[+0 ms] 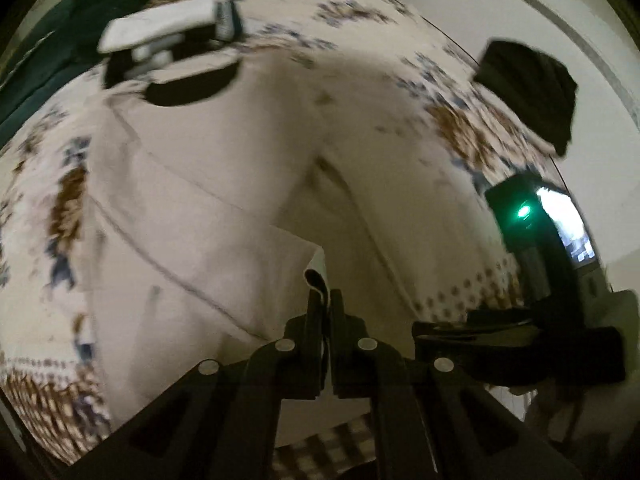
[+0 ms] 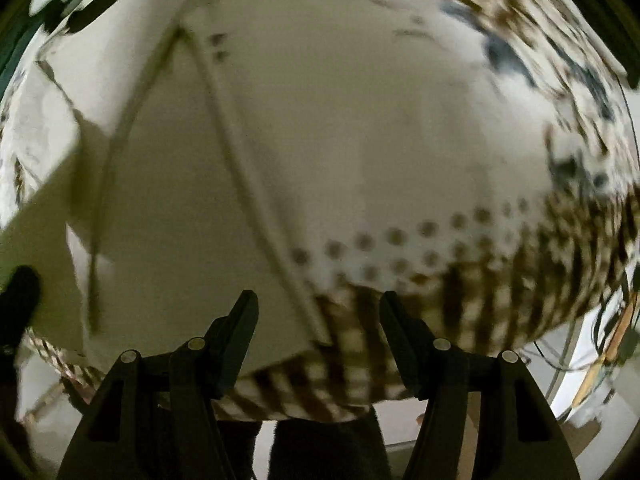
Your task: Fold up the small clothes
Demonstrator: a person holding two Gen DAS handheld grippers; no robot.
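- Left claw (image 1: 326, 300): fingers pressed together, pinching a folded edge of the shirt (image 1: 224, 184); the pinched fold curls up just above the tips.
- Right claw (image 2: 318, 304): fingers spread wide, nothing between them; tips hover over the shirt's (image 2: 304, 128) near edge, where pale fabric meets the checked border of the cloth (image 2: 520, 264). Touching or not – can't tell, blur.
- Shirt: pale, lies spread on the desk over the patterned cloth (image 1: 460, 128); a flap is lifted toward the left claw, rest lies flat w/ seam lines running diagonally. Dark neck opening at the far end, left view.
- No containers seen in either view.
- Left view only: right claw's body w/ a green light (image 1: 524, 212) and small lit screen at right; beyond the shirt, a folded white item (image 1: 160, 28) w/ dark trim near the collar; dark green fabric (image 1: 60, 32) at far left; a dark garment (image 1: 532, 92) at the desk's far-right edge.
- Right view only: dotted and checked border of the cloth up close, dark legs below the desk edge (image 2: 320, 448), cables (image 2: 600, 340) low right, a bit of the left claw's body at far left (image 2: 20, 300).
- Both views motion-blurred; fine detail unclear.
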